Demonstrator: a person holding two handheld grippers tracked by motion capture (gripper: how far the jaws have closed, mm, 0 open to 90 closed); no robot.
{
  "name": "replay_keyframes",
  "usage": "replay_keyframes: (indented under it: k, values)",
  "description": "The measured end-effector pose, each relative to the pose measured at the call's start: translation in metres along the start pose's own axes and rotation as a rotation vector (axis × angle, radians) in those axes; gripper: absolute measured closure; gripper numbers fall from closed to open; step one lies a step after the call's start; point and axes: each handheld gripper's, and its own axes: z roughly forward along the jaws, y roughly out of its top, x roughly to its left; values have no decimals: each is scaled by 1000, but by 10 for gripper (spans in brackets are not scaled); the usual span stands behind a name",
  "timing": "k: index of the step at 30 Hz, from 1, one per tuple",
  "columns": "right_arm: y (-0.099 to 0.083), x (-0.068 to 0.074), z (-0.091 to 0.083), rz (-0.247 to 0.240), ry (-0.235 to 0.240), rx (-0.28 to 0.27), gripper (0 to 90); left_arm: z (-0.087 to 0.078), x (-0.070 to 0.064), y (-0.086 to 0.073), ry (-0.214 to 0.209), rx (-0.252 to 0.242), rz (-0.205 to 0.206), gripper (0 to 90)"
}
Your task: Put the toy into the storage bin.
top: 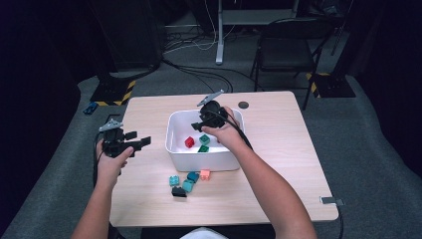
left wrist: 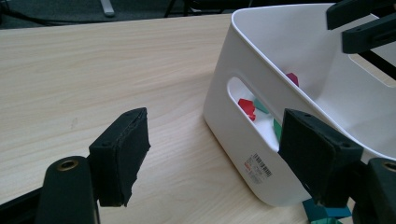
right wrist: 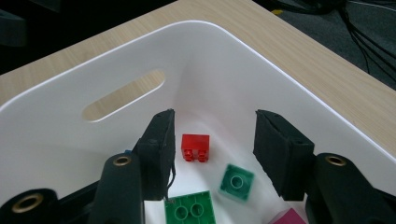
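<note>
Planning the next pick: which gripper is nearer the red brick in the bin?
Right. The right gripper hangs open inside the bin, just above the red brick. The left gripper hangs open outside the bin's left wall.

Both forearms are seen bare, with no sleeves worn. Each gripper, left point(top: 130, 142) and right point(top: 200, 125), is built in black, topped by a grey three-cornered plate; brass-ringed screw holes are set below thick, dark-padded jaws.

We see a smooth, shiny white plastic bin point(right wrist: 233, 93), shiny plastic bricks point(right wrist: 195, 147), and a pale wood table point(left wrist: 93, 70).
</note>
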Motion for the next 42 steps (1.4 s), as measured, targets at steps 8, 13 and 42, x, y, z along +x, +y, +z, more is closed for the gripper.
replay_keyframes:
  k: [8,13,42]
  values:
    - [-3,13,-40,-25,13,-31,458,-1,-1,0,1,-1,1,243]
    - [-15,26,-68,-54,47,-54,454,-2,0,0,7,-3,0,243]
    - [-91,76,-93,-90,107,-71,442,1,0,-2,21,17,9,243]
